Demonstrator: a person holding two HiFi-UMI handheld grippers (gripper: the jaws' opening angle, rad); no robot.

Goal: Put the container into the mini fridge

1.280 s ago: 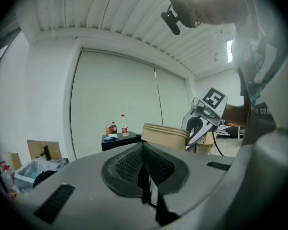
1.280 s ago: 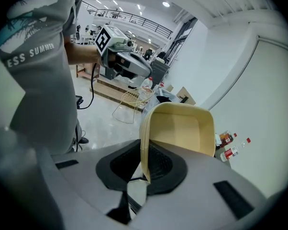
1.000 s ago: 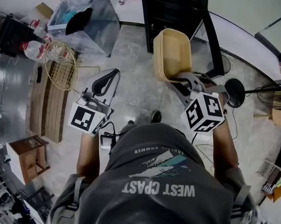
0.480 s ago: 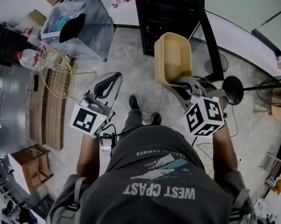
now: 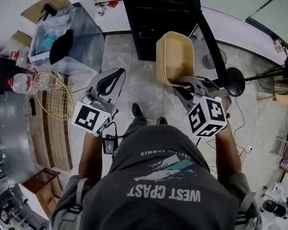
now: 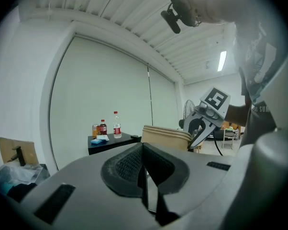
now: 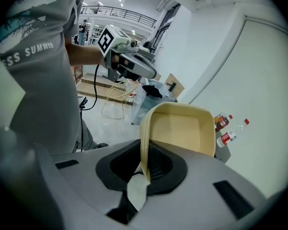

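Observation:
A beige container (image 5: 175, 56) is tipped on its edge in front of me, and my right gripper (image 5: 183, 84) is shut on its near rim. In the right gripper view the rim (image 7: 144, 157) sits pinched between the jaws, with the container's hollow (image 7: 184, 128) facing right. The black mini fridge (image 5: 160, 13) stands just beyond it with bottles on top, a dark panel (image 5: 212, 40) angled off its right side. My left gripper (image 5: 111, 80) hangs to the left of the container, shut with nothing in it. Its closed jaws (image 6: 144, 176) point toward the fridge (image 6: 113, 145).
A clear plastic bin (image 5: 62, 37) stands left of the fridge. A wire basket (image 5: 55, 95), a water bottle (image 5: 19, 83) and wooden boards (image 5: 48, 138) lie at the left. At the right stands a round fan base (image 5: 235, 78). Two bottles (image 6: 116, 124) stand on the fridge.
The fridge has come nearer and lower in the head view as the person stepped forward. The bin and basket slid left. The right gripper kept its hold on the container.

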